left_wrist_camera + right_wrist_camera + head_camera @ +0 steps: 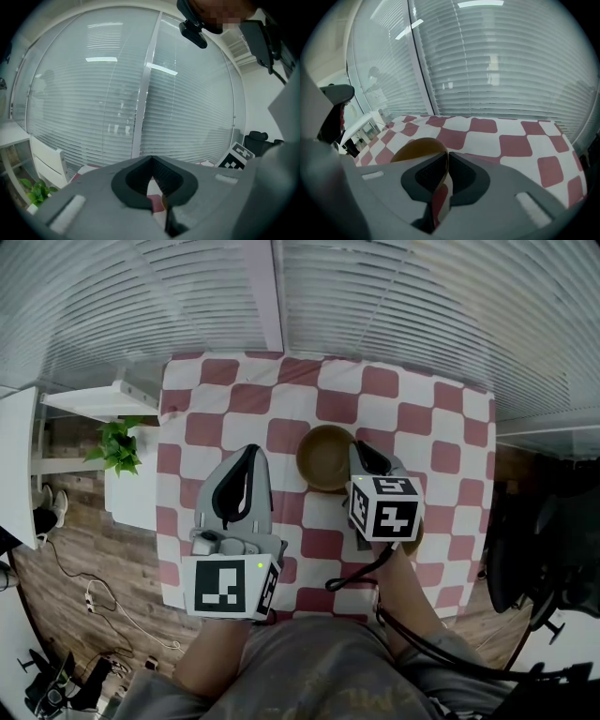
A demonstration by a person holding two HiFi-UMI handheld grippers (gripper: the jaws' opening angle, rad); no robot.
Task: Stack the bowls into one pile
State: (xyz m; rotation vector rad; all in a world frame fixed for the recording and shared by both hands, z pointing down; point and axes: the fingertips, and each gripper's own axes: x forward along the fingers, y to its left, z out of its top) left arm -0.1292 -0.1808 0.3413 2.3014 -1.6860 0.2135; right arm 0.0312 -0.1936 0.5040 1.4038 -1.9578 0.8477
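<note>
A brown bowl (323,457) sits on the red-and-white checkered table (234,395), a little back of its middle. My right gripper (357,448) reaches the bowl's right rim; in the right gripper view the bowl (417,149) has its thin rim running in between the jaws, and the right gripper (446,153) is shut on it. A brown sliver (414,538) shows beside the right marker cube; what it is stays hidden. My left gripper (251,450) hovers left of the bowl, apart from it. That left gripper (152,159) is shut with nothing held.
A white shelf (94,401) and a potted plant (117,444) stand off the table's left edge. A black chair (530,549) stands at the right. Window blinds (394,306) run behind the table's far edge.
</note>
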